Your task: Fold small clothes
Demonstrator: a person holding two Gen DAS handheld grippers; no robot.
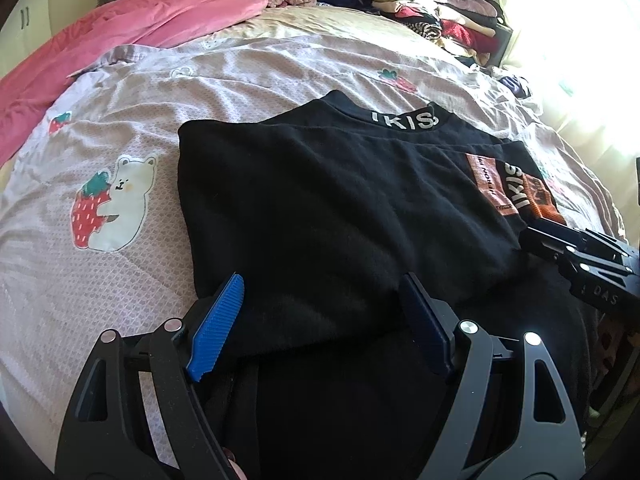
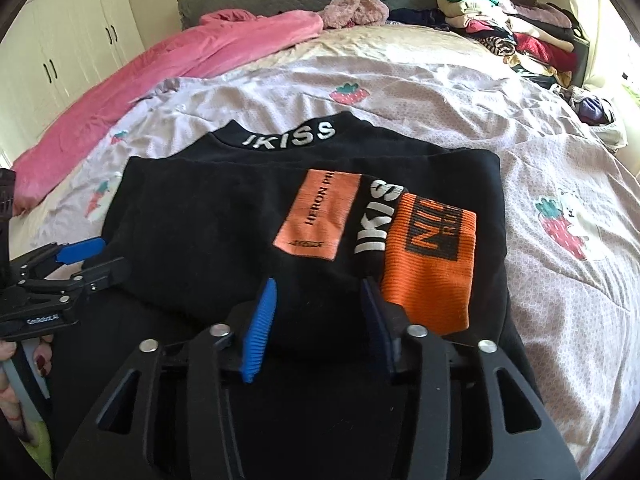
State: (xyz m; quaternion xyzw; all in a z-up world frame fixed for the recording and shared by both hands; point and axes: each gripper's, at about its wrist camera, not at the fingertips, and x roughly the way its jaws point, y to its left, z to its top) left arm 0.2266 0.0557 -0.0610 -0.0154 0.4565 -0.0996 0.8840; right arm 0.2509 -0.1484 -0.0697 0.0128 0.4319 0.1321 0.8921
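We read "IKISS" in white capitals on the collar (image 2: 290, 135) of the black garment (image 2: 208, 216); from the left wrist view only "IKIS" of it is legible. The pale orange patch (image 2: 320, 216) on the garment's front carries "HERON P…" in dark letters, cut off at its edge, with a small logo below that we cannot make out. A black band (image 2: 378, 222) beside it shows "IKIS" in white. The bright orange ribbed cuff (image 2: 428, 260) bears a dark block with partial letters, unreadable. The left tool (image 2: 86, 258) body reads "GenRobot.AI"; the right tool (image 1: 538, 236) shows "DAS".
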